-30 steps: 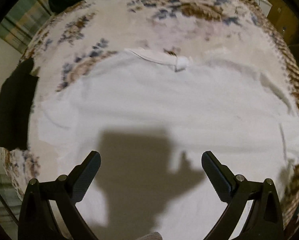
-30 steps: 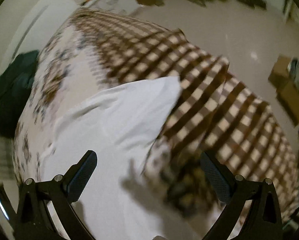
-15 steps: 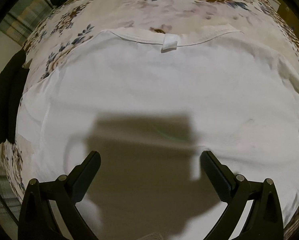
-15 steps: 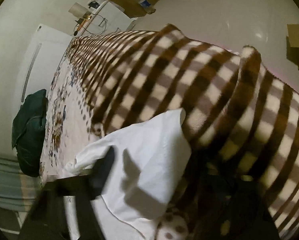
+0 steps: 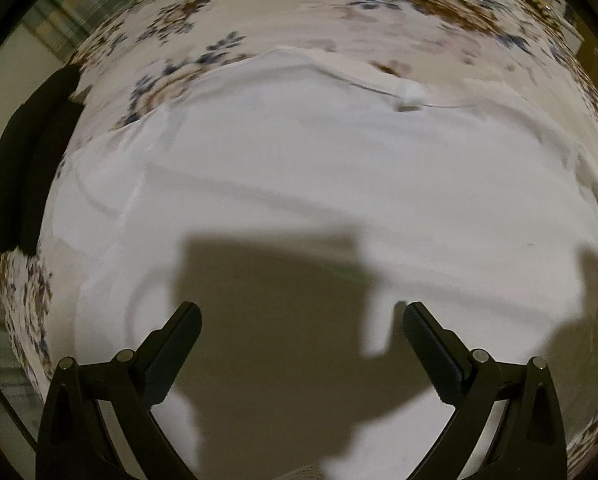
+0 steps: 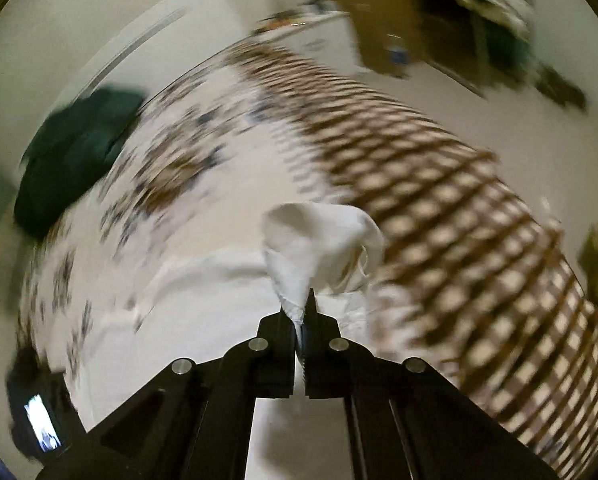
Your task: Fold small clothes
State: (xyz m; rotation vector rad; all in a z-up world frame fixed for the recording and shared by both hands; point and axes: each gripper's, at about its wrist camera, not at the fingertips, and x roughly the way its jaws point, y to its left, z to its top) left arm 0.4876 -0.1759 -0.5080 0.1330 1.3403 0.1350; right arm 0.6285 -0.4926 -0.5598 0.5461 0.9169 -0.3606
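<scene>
A white T-shirt (image 5: 339, 184) lies spread on a floral bedsheet (image 5: 379, 8), its collar and tag (image 5: 409, 94) at the far side. My left gripper (image 5: 301, 320) is open above the shirt's lower body, holding nothing. In the right wrist view my right gripper (image 6: 302, 308) is shut on a sleeve of the white shirt (image 6: 319, 236), which rises bunched from the jaws while the remainder of the shirt (image 6: 203, 320) lies flat on the bed.
A brown checked blanket (image 6: 459, 220) covers the bed's right side. A dark green bundle (image 6: 71, 160) sits at the far left. A black garment (image 5: 23, 160) lies at the bed's left edge. A device with a lit screen (image 6: 39, 428) shows low left.
My right gripper has closed on the shirt's sleeve and lifted it; it was open half a second ago. The left gripper's view has shifted slightly over the shirt, still open.
</scene>
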